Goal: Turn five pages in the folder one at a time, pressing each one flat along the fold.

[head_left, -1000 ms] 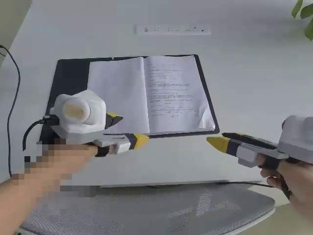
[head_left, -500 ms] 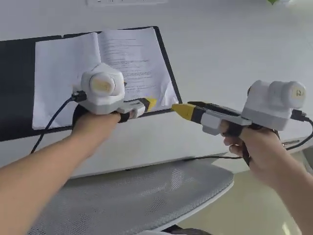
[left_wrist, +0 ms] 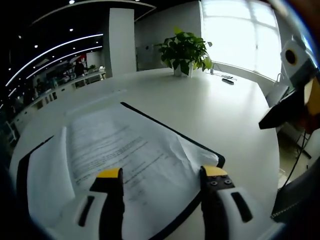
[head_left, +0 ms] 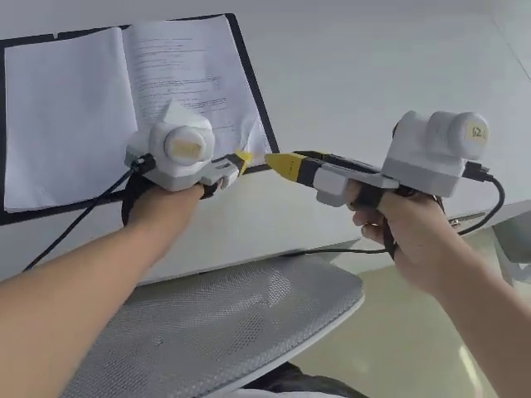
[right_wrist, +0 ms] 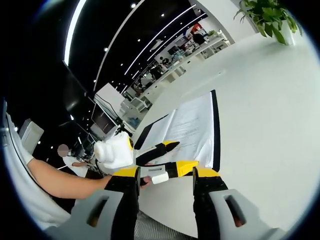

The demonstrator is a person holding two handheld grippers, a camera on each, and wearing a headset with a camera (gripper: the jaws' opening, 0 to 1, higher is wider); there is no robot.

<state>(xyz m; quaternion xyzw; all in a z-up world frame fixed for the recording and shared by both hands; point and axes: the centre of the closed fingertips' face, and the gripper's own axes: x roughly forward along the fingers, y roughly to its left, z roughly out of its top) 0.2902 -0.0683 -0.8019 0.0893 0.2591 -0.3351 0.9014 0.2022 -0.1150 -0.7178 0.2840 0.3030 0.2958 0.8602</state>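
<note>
Black flat folder [head_left: 250,93]: lies open on the white tabletop [head_left: 373,91], at the upper left of the head view; 2 paper faces show, both lying flat, no sheet raised.
Blank white left-hand page [head_left: 66,116]: flat, with nothing touching it.
Printed white right-hand page [head_left: 187,66]: flat, with a slight wrinkle near its outer near corner, as seen in the left gripper view.
Left gripper [head_left: 239,160]: jaws parted, nothing between them; yellow tips sit over the outer near corner of the printed page. Whether they touch the paper cannot be told.
Right gripper [head_left: 278,162]: jaws apart in its own view and empty; tip just beside the left gripper's tip, off the folder's near edge and over bare tabletop.
Left hand [head_left: 162,207]: closed round the handle, forearm reaching in from the lower left, tool aimed rightward at the page corner.
Right hand [head_left: 398,228]: closed round the handle, forearm coming in from the lower right, tool held roughly level and aimed leftward at the same corner.
Step in hand: judged to be the approach for a page turn; how many of the 5 are done cannot be told.
Next move calls for: pinching 1 sheet alone at that corner, carrying it over to the left, then pressing down along the fold.
Risk: 2 sheets caught together, or a creased corner.
</note>
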